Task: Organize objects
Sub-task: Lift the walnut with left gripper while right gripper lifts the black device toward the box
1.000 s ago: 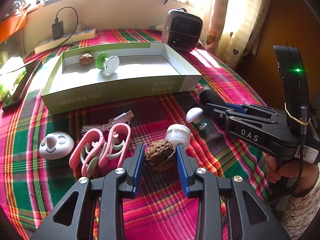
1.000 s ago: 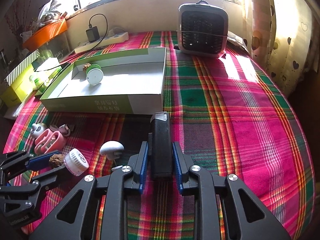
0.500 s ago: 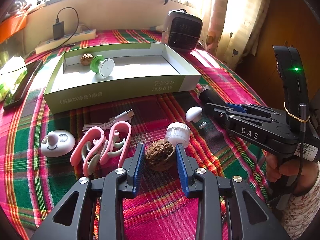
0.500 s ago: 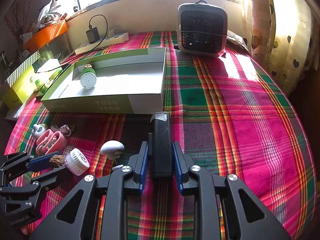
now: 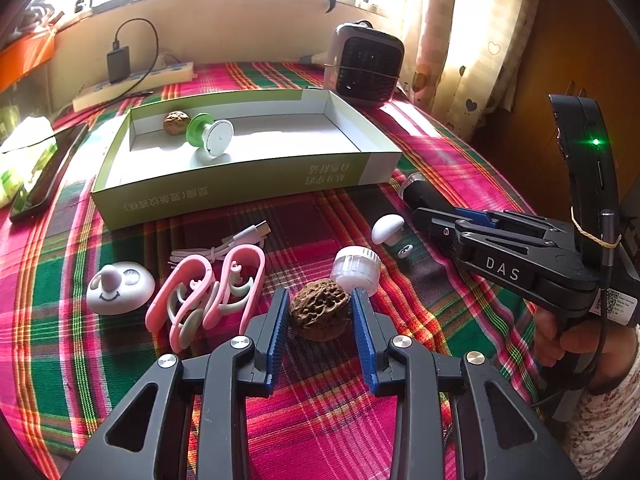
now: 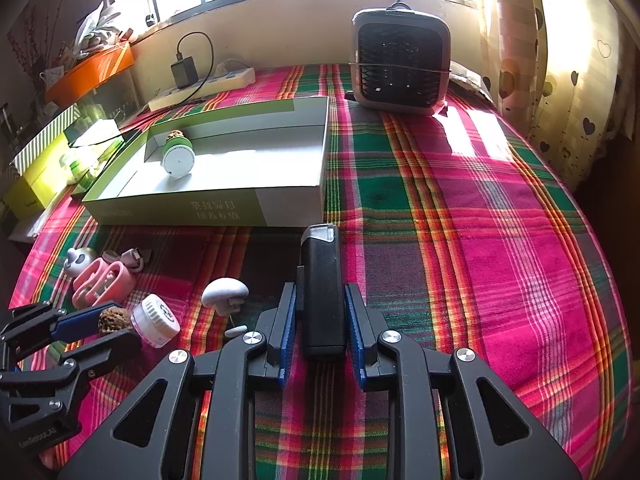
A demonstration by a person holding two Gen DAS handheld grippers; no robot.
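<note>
My left gripper point(image 5: 320, 312) is shut on a brown walnut point(image 5: 319, 314) just above the plaid cloth; it also shows in the right wrist view point(image 6: 108, 324). My right gripper point(image 6: 320, 316) is shut on a black flashlight point(image 6: 322, 292) that lies on the cloth; the flashlight also shows in the left wrist view point(image 5: 424, 196). The open green box point(image 5: 240, 192) stands behind, holding a second walnut point(image 5: 176, 122) and a green-and-white spool point(image 5: 210, 136). A small white-capped jar point(image 5: 356, 268) lies just beyond the held walnut.
On the cloth lie pink clips point(image 5: 208, 296), a white face-shaped disc point(image 5: 118, 286), a white cable point(image 5: 236, 240) and a white mushroom piece point(image 5: 386, 228). A small heater point(image 6: 400, 64) stands at the back. A power strip point(image 5: 132, 84) and a phone point(image 5: 44, 176) are on the left.
The spool in the box has rolled slightly. Both grippers have stayed in place with their holds unchanged.
</note>
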